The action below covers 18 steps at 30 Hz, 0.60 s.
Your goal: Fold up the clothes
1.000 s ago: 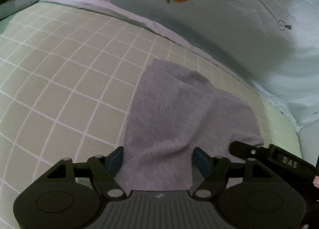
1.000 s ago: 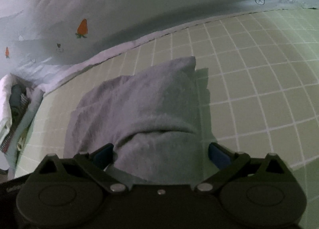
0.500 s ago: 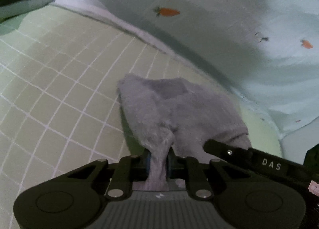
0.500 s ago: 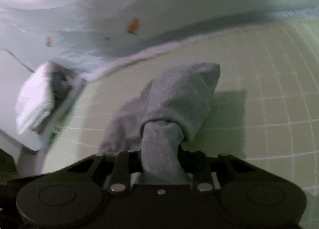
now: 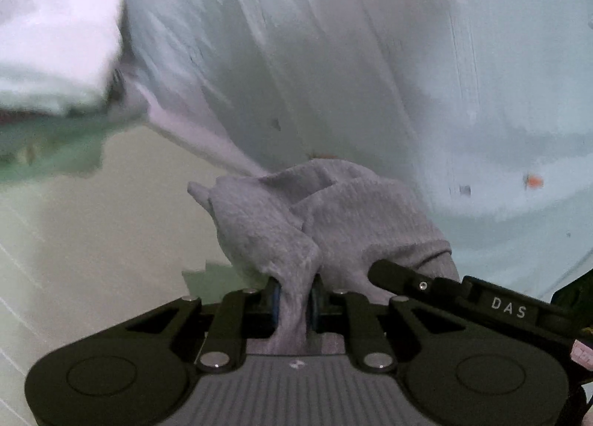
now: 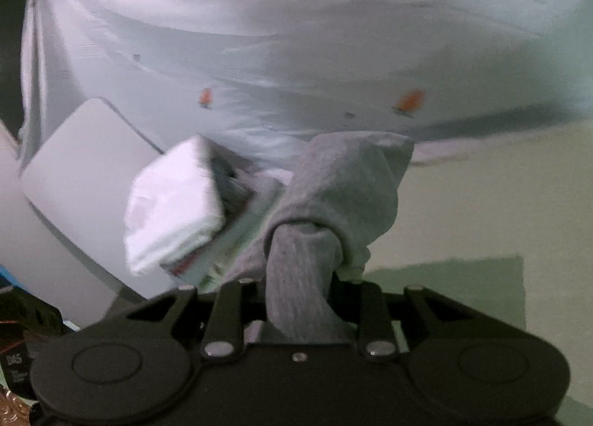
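Both grippers, left (image 5: 294, 302) and right (image 6: 301, 309), clamped on grey garment (image 5: 333, 218); "DAS" lettering (image 5: 507, 309) alongside.

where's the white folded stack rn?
Upper left in the left wrist view, the white stack lies beyond the grey garment; in the right wrist view it's left of it, on other folded clothes.

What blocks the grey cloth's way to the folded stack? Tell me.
Nothing visible. Both the left gripper and the right gripper are shut on the grey cloth; the stack lies just left of it, with no object seen between.
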Each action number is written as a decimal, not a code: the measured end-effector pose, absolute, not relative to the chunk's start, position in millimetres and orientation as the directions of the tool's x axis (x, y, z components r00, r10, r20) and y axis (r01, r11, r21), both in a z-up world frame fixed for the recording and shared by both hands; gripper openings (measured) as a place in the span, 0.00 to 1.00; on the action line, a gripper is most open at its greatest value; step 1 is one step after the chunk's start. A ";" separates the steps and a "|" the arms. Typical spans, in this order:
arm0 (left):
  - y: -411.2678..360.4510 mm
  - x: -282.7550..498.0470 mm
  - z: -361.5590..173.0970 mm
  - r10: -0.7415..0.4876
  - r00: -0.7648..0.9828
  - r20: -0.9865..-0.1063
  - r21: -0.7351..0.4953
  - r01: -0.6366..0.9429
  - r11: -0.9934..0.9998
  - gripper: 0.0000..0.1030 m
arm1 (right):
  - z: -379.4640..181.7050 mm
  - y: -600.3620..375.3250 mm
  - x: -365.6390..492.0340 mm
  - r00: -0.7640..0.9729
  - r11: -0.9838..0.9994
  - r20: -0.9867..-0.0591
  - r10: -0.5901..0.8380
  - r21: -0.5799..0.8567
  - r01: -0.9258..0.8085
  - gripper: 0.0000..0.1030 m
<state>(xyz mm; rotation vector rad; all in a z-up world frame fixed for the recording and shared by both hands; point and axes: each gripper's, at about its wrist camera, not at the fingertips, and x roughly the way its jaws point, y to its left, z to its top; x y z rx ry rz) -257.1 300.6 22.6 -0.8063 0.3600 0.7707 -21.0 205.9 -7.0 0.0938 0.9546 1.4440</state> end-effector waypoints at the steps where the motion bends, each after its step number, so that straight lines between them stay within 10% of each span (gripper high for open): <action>1: 308.7 -268.2 31.8 0.494 0.676 -0.547 -0.509 -0.737 0.444 0.15 | 1.3 219.4 -29.6 -0.173 0.169 -0.474 0.863 0.595 -0.786 0.24; 14: 490.3 -431.3 168.0 0.820 0.490 -0.295 -0.405 -0.842 0.357 0.16 | 91.1 494.4 -132.8 -0.419 -0.230 -0.165 0.893 0.633 -0.739 0.24; 18: 554.4 -454.5 144.2 0.872 0.342 -0.351 -0.341 -0.914 0.221 0.27 | 62.6 583.3 -142.2 -0.504 -0.255 -0.179 0.845 0.693 -0.674 0.34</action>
